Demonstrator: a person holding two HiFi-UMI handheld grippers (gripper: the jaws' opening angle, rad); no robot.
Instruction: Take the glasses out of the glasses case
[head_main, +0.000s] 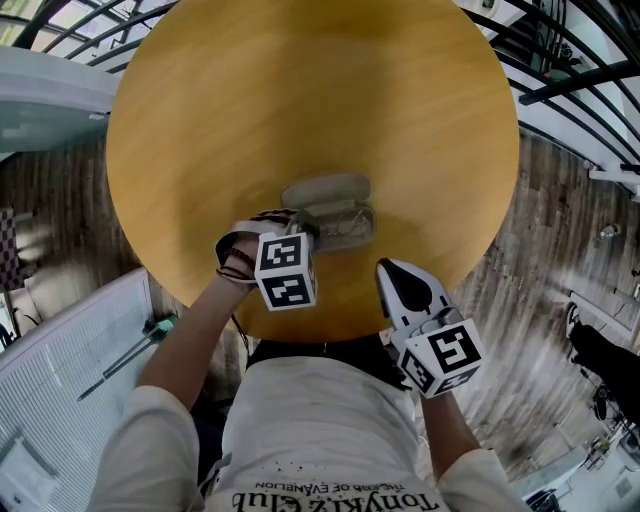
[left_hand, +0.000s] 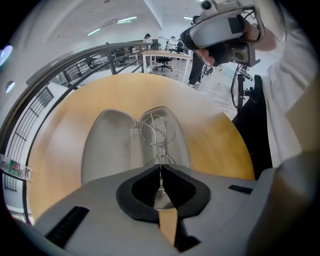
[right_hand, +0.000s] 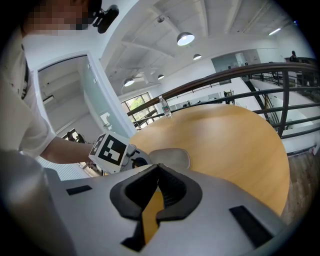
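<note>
Left hand-held gripper (left_hand: 160, 169) pinches the glasses (left_hand: 156, 134) by their wire frame inside the open glasses case (left_hand: 107, 147). Lift gently, straight up. Right hand-held gripper (right_hand: 158, 168) hangs closed and empty.

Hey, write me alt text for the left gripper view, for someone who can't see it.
The left gripper has its jaws shut on the thin wire frame of the glasses, which are over the right half of the open grey glasses case. The case sits on a round wooden table, with a person in a white shirt at the right edge.
</note>
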